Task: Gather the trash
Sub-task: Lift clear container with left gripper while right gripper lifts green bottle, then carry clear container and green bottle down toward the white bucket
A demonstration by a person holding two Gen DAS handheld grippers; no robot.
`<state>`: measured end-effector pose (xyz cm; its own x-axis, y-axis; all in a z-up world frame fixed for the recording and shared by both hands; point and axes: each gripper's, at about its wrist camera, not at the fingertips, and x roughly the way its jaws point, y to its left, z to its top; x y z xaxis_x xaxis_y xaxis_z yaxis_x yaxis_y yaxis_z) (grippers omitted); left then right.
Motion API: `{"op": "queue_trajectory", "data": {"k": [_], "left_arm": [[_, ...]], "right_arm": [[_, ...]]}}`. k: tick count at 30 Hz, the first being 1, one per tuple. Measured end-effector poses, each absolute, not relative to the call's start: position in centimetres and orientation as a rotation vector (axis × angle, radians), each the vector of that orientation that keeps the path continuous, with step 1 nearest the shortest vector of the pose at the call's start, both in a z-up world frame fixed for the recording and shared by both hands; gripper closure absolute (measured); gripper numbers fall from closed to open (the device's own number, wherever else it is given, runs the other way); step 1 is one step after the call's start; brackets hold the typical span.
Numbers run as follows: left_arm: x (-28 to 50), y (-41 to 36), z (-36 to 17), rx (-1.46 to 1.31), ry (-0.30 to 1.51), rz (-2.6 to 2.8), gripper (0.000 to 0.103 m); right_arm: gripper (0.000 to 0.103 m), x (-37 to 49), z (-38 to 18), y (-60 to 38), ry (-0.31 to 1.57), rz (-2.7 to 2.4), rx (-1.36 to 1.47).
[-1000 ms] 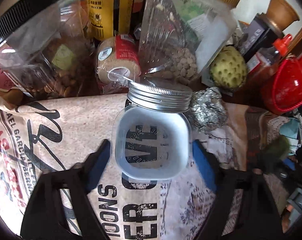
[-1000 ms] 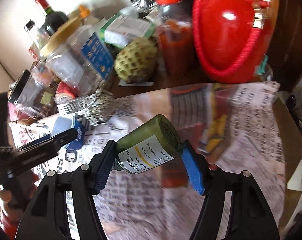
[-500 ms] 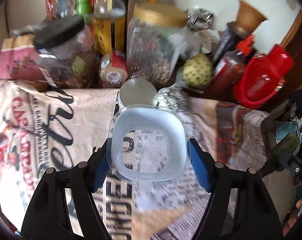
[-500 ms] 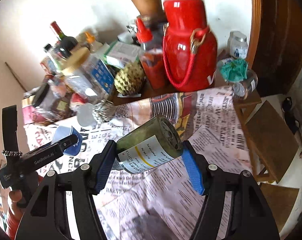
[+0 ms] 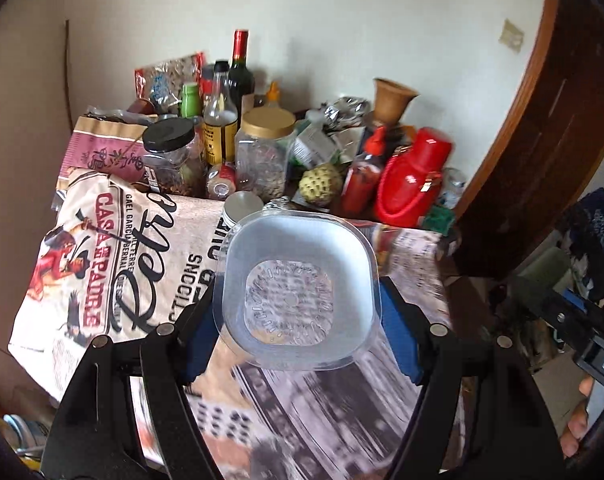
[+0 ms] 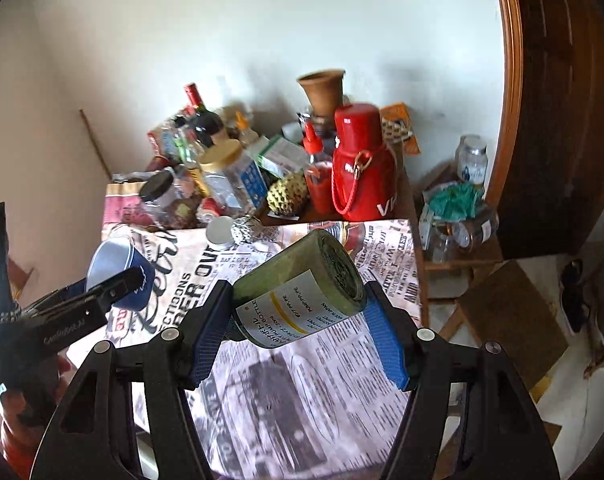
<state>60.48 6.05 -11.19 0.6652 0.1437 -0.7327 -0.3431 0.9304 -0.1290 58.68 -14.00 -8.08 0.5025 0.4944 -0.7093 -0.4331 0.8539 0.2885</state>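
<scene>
Your left gripper (image 5: pixel 298 320) has its fingers clamped on the sides of a clear square plastic container (image 5: pixel 296 292), open mouth toward the camera, held above the newspaper-covered tabletop (image 5: pixel 114 264) — thin, slick walls, so a squeeze that bows them could let it pop out; a looser hold lets it slide down between the pads. Your right gripper (image 6: pixel 298 320) is shut on a dusty green pump bottle (image 6: pixel 302 288), lying tilted across the fingers, base toward the camera and neck down at the left pad; that grip is on a round body at a slant — a quick swing could roll it free, and it would drop onto the tabletop in front of the red flask (image 6: pixel 362 168). The crowded jars and bottles beside the red flask stand well behind both loads; no bin shows in either view, so watch where you carry them.
</scene>
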Motion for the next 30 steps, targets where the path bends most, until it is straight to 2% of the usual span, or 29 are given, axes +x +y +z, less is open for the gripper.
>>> {"op": "queue_trajectory", "data": {"k": [8,15,30], "left_arm": [[53.4,3.7,-6.5,-0.237,0.712,0.264,0.031],[46.6,5.0,-4.1,-0.238,0.656,0.227,0.031],[28.6,10.2,-5.1,-0.157,0.687,0.097,0.031]], "right_arm": [[0.040,53.2,-4.0,-15.5,0.791,0.574,0.086],[0.040,46.8,-2.1,-14.7,0.752,0.551,0.113],[0.040,28.6,-3.0,-10.3,0.750,0.431,0.185]]}}
